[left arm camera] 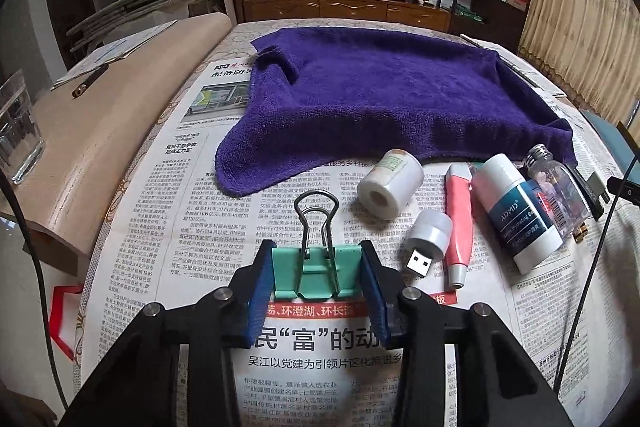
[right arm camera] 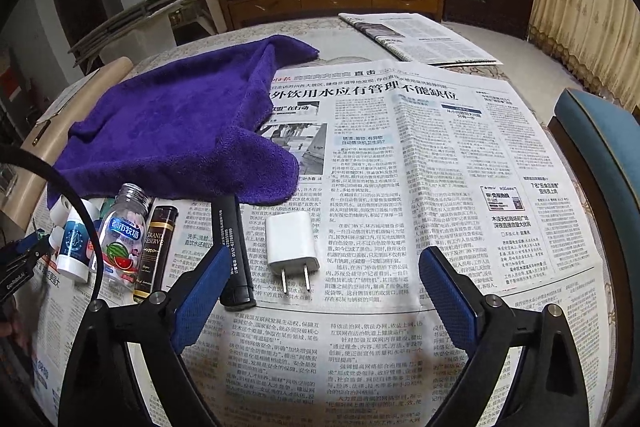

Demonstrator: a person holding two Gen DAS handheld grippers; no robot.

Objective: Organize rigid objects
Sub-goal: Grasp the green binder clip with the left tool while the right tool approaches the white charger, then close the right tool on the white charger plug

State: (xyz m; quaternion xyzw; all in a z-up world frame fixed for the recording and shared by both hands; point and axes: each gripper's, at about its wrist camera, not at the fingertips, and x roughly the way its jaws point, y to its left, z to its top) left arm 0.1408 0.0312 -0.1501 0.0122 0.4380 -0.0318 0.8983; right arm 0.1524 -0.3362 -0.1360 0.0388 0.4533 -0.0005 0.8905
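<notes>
Green binder clip pinched in my left gripper, right gripper spread around the charger plug. Nothing's sorted yet, basically just starting.

I see a binder clip between my left fingers on the newspaper; towel behind, charger right.

Dim soft light, sharp, fisheye-warped edges
</notes>
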